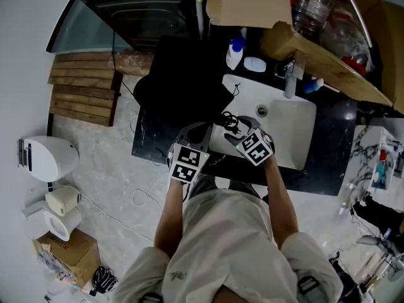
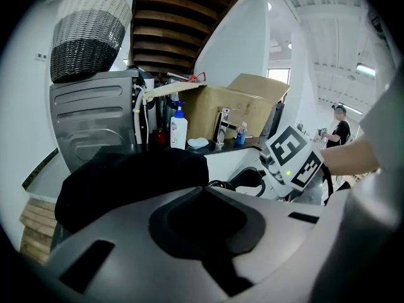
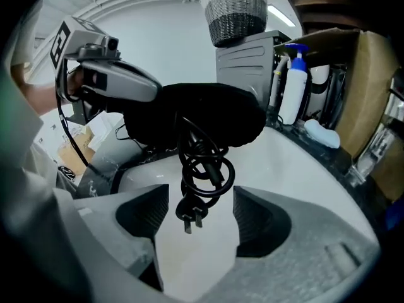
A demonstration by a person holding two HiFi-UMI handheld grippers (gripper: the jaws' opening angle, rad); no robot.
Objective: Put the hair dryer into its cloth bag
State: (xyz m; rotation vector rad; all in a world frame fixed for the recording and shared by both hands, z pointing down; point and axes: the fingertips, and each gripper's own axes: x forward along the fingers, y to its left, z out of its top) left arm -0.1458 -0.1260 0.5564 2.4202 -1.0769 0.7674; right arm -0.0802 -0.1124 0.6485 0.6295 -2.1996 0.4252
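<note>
The black cloth bag lies bulging on the dark counter left of the sink. My left gripper has its jaws closed at the bag's near edge and seems to pinch the cloth; in the left gripper view the bag sits just beyond the tips. A coiled black cord with its plug hangs out of the bag over the basin. My right gripper stands open around the coil, with the pads off it. The hair dryer's body is hidden.
The white sink with its tap lies right of the bag. A soap bottle and a cardboard box stand behind it. A woven basket sits on the grey machine behind the bag.
</note>
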